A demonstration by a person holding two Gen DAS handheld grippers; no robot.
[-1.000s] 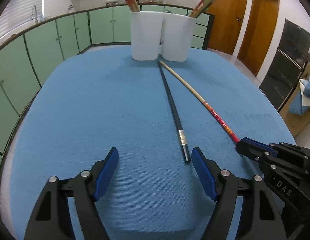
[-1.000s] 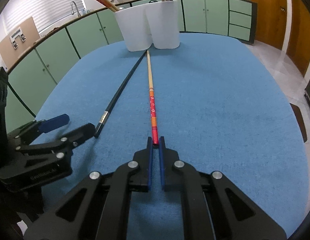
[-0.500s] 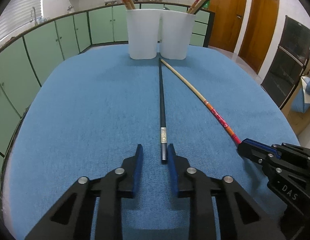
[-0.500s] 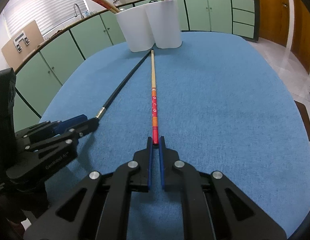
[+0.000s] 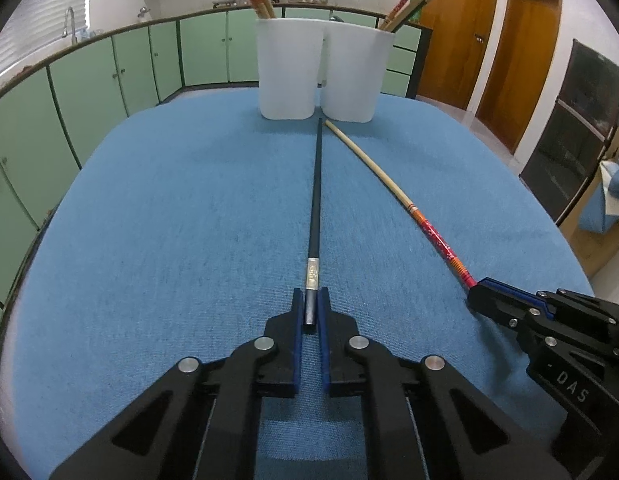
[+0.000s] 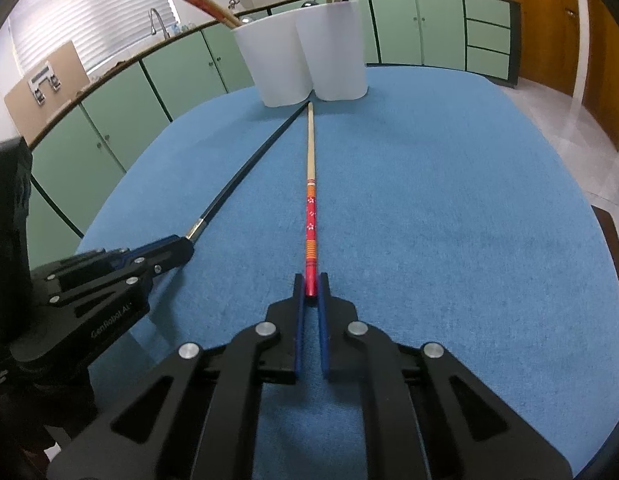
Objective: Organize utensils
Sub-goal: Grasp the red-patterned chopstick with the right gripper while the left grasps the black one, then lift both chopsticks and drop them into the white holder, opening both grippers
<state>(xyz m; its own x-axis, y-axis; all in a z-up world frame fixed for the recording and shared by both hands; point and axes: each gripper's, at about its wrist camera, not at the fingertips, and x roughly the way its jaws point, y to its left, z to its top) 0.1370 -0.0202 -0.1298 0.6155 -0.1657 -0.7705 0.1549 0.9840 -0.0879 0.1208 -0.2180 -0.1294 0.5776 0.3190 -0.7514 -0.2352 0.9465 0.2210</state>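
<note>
Left tool [image 5: 310,312] has gone from spread wide to pinching the butt end of the black chopstick [image 5: 316,200], which lies flat on the blue bench [image 5: 169,220], tip just short of the two white cups [image 5: 317,68]. Right tool [image 6: 310,292] stays clamped on the red end of the red-and-tan chopstick [image 6: 310,184] (also flat, tip near the cups). Both sticks now gripped; judged ready to lift toward the cups.

- Right claw [image 6: 310,286] clamps the red chopstick [image 6: 310,216] at its painted end
- Left claw [image 6: 177,249] grips the black chopstick [image 6: 249,172]
- Both tips lie near two white holders [image 6: 301,56] on the blue tabletop [image 6: 449,220]
</note>
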